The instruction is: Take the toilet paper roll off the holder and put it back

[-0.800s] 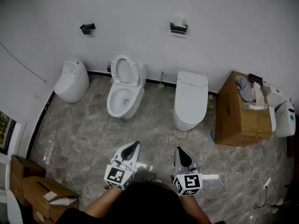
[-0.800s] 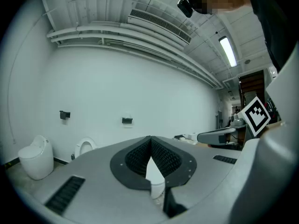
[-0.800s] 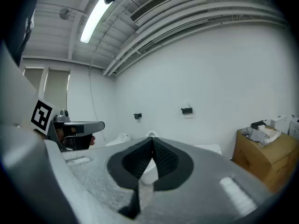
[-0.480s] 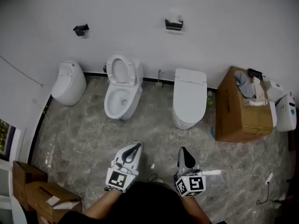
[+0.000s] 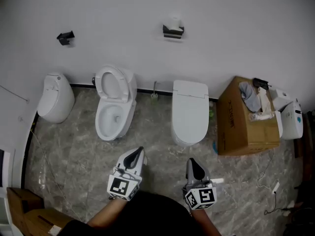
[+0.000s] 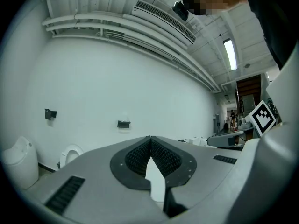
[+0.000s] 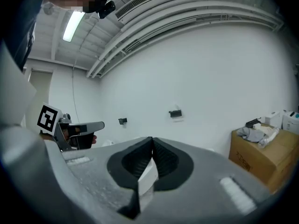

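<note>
My left gripper (image 5: 141, 151) and right gripper (image 5: 190, 161) were both pinched together on nothing above the grey marble floor (image 5: 74, 154), and beyond the closed toilet (image 5: 189, 109) the toilet paper roll (image 5: 174, 23) sat on its holder (image 5: 173, 32) on the white wall (image 5: 246, 23).

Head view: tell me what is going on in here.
A person stands facing the wall, holding the left tool and right tool, both shut and empty. The toilet paper roll sits on its holder above the closed toilet, far from both tools. The task has not begun.
</note>
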`<control>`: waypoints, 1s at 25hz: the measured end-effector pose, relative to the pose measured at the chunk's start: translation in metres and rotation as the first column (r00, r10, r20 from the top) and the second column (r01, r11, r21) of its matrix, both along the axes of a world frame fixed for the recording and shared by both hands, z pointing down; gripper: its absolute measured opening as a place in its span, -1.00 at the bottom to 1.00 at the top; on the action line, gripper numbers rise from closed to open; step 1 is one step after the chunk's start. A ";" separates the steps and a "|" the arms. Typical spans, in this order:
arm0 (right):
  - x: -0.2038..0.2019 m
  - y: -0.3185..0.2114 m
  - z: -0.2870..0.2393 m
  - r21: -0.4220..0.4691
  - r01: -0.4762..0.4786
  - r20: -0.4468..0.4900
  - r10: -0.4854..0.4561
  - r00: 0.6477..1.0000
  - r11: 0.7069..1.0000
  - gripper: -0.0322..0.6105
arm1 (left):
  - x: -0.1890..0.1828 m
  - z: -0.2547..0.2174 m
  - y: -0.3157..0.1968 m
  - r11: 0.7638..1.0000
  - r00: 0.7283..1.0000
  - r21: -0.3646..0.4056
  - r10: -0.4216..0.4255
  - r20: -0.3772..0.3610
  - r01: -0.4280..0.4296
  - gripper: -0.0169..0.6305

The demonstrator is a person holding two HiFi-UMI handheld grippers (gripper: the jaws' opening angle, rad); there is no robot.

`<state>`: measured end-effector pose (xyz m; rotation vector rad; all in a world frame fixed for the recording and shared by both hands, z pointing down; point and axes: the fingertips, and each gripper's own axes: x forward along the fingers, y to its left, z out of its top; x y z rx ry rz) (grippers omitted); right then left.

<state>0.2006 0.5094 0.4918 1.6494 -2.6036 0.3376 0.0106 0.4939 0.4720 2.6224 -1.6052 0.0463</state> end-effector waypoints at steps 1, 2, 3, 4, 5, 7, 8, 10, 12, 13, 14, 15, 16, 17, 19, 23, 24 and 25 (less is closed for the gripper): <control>-0.008 -0.019 -0.001 -0.002 0.004 -0.004 -0.004 1.000 1.000 -0.90 | -0.006 -0.002 -0.019 1.000 1.000 0.004 0.005 -0.001 -0.005 -0.90; -0.017 -0.038 -0.002 -0.009 0.005 -0.005 -0.005 1.000 1.000 -0.90 | -0.013 -0.002 -0.038 1.000 1.000 0.001 0.008 0.003 -0.008 -0.90; -0.027 -0.057 -0.002 -0.019 0.003 -0.002 -0.004 1.000 1.000 -0.90 | -0.020 -0.001 -0.057 1.000 1.000 -0.006 0.013 0.004 -0.013 -0.90; -0.037 -0.075 -0.003 -0.030 0.002 0.007 -0.002 1.000 1.000 -0.90 | -0.028 0.000 -0.075 1.000 1.000 -0.016 0.018 0.000 -0.018 -0.90; -0.049 -0.092 -0.006 -0.038 0.004 0.018 -0.003 1.000 0.999 -0.90 | -0.037 0.002 -0.092 0.999 1.000 -0.027 0.024 -0.007 -0.024 -0.90; -0.072 -0.128 -0.011 -0.041 0.012 0.020 -0.011 1.000 0.999 -0.90 | -0.053 0.005 -0.127 0.998 0.999 -0.048 0.040 -0.021 -0.041 -0.90; -0.083 -0.146 -0.012 -0.042 0.013 0.008 -0.013 1.000 0.999 -0.90 | -0.058 0.005 -0.144 0.996 0.998 -0.065 0.051 -0.034 -0.054 -0.90; -0.102 -0.181 -0.010 -0.061 0.018 -0.012 -0.019 1.000 0.998 -0.90 | -0.067 0.001 -0.177 0.992 0.995 -0.095 0.077 -0.057 -0.082 -0.90; -0.121 -0.213 -0.011 -0.085 0.027 -0.010 -0.028 1.000 0.996 -0.90 | -0.081 0.000 -0.208 0.991 0.994 -0.084 0.099 -0.049 -0.103 -0.90; -0.130 -0.226 -0.013 -0.087 0.028 -0.014 -0.029 0.999 0.996 -0.90 | -0.090 0.000 -0.222 0.991 0.993 -0.075 0.103 -0.051 -0.107 -0.90; -0.138 -0.239 -0.015 -0.084 0.027 -0.022 -0.029 0.999 0.996 -0.90 | -0.100 -0.002 -0.234 0.992 0.993 -0.078 0.097 -0.067 -0.102 -0.90; -0.145 -0.250 -0.016 -0.081 0.025 -0.030 -0.027 0.999 0.996 -0.90 | -0.110 -0.004 -0.244 0.992 0.992 -0.087 0.086 -0.088 -0.094 -0.90; -0.151 -0.261 -0.017 -0.080 0.020 -0.035 -0.023 0.999 0.997 -0.90 | -0.119 -0.005 -0.254 0.992 0.992 -0.093 0.077 -0.103 -0.087 -0.90; -0.156 -0.271 -0.018 -0.079 0.015 -0.036 -0.018 0.999 0.997 -0.90 | -0.128 -0.004 -0.264 0.992 0.991 -0.091 0.074 -0.112 -0.084 -0.90; -0.165 -0.290 -0.018 -0.078 0.004 -0.038 -0.007 0.999 0.997 -0.90 | -0.143 -0.001 -0.282 0.994 0.991 -0.075 0.075 -0.113 -0.084 -0.90; -0.175 -0.312 -0.009 -0.093 0.000 -0.063 -0.006 0.998 0.996 -0.90 | -0.163 -0.006 -0.307 0.995 0.992 -0.083 0.047 -0.117 -0.057 -0.90; -0.176 -0.317 -0.006 -0.098 0.001 -0.065 -0.007 0.998 0.995 -0.90 | -0.166 -0.005 -0.311 0.995 0.992 -0.085 0.040 -0.120 -0.051 -0.90; -0.177 -0.323 -0.004 -0.101 0.002 -0.062 -0.008 0.998 0.995 -0.90 | -0.168 -0.004 -0.315 0.995 0.992 -0.088 0.035 -0.123 -0.046 -0.90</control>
